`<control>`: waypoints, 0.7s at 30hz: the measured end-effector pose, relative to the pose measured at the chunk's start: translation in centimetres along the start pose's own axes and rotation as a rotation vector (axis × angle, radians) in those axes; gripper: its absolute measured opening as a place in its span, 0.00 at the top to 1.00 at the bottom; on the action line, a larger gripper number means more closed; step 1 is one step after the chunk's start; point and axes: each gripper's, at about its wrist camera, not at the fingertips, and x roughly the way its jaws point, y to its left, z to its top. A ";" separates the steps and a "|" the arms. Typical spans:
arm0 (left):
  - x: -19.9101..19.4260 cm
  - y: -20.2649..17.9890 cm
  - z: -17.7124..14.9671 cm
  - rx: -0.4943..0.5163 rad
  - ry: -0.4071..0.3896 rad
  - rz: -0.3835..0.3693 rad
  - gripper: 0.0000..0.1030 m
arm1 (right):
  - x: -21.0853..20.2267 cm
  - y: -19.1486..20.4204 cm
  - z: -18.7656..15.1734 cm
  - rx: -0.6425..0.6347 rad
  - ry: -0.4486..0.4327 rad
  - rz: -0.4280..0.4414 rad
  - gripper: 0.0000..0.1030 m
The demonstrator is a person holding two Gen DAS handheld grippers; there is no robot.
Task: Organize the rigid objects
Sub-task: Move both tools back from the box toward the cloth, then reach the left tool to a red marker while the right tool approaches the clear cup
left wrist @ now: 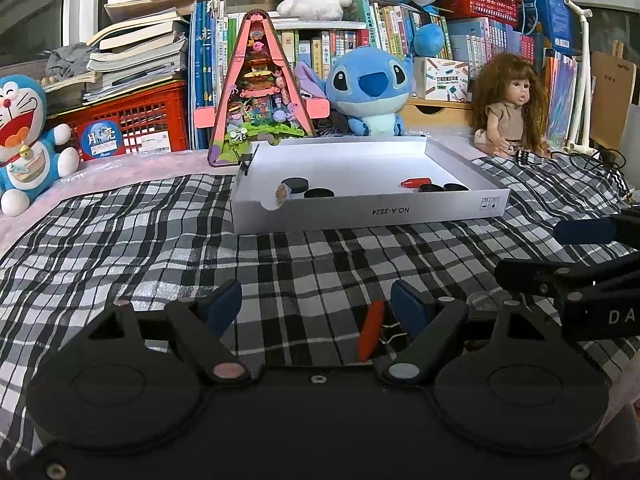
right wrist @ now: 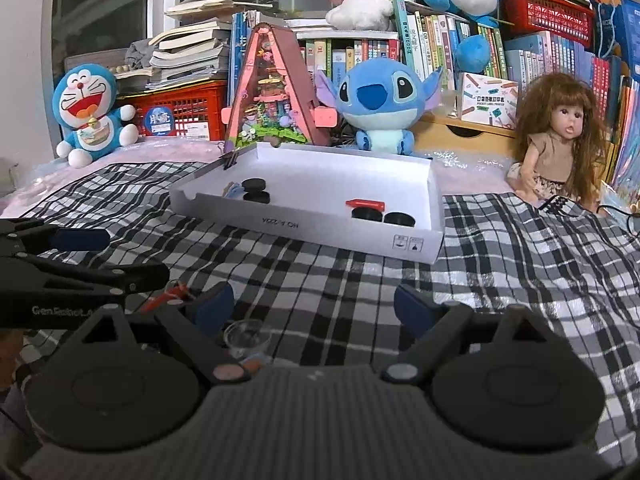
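My left gripper [left wrist: 316, 306] hangs open just above the checked cloth. An orange-red stick-shaped piece [left wrist: 370, 330] lies between its jaws, close to the right pad [left wrist: 408, 308], and is not pinched. My right gripper [right wrist: 314, 308] is also open. A small clear glass cup [right wrist: 246, 338] stands between its fingers near the left pad [right wrist: 216, 308]. Ahead sits a white shallow box [left wrist: 360, 210] holding black round discs [left wrist: 296, 186] and a red piece [left wrist: 416, 181]. Each gripper shows at the edge of the other's view: the right gripper [left wrist: 540, 252] and the left gripper [right wrist: 124, 258].
Behind the box stand a pink triangular toy house [left wrist: 260, 92], a blue plush [left wrist: 370, 88], a Doraemon plush [left wrist: 24, 136] and a doll [left wrist: 512, 108]. Red crates and bookshelves fill the back. A black cable [right wrist: 624, 216] lies at the cloth's right.
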 end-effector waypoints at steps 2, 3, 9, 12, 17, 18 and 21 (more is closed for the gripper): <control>-0.2 0.1 -0.2 -0.001 -0.003 0.001 0.22 | -0.3 0.3 -0.3 -0.010 -0.009 -0.003 0.10; -0.3 0.0 -0.2 0.000 -0.004 0.002 0.22 | -0.4 0.4 -0.4 -0.018 -0.014 -0.005 0.10; -0.4 -0.1 -0.7 0.014 0.003 0.004 0.22 | -0.9 1.0 -1.0 -0.044 -0.011 0.002 0.10; -0.3 -0.3 -0.9 0.016 0.009 0.004 0.22 | -0.8 1.1 -1.4 -0.049 0.001 0.003 0.10; -0.1 -0.5 -1.3 0.017 0.022 -0.001 0.23 | -0.7 1.3 -1.9 -0.062 0.011 0.000 0.10; 0.0 -0.6 -1.4 0.019 0.025 -0.004 0.24 | -0.6 1.2 -1.9 -0.060 0.014 0.003 0.10; 0.1 -0.7 -1.5 0.022 0.034 -0.013 0.28 | -0.5 1.3 -2.2 -0.055 0.020 0.009 0.10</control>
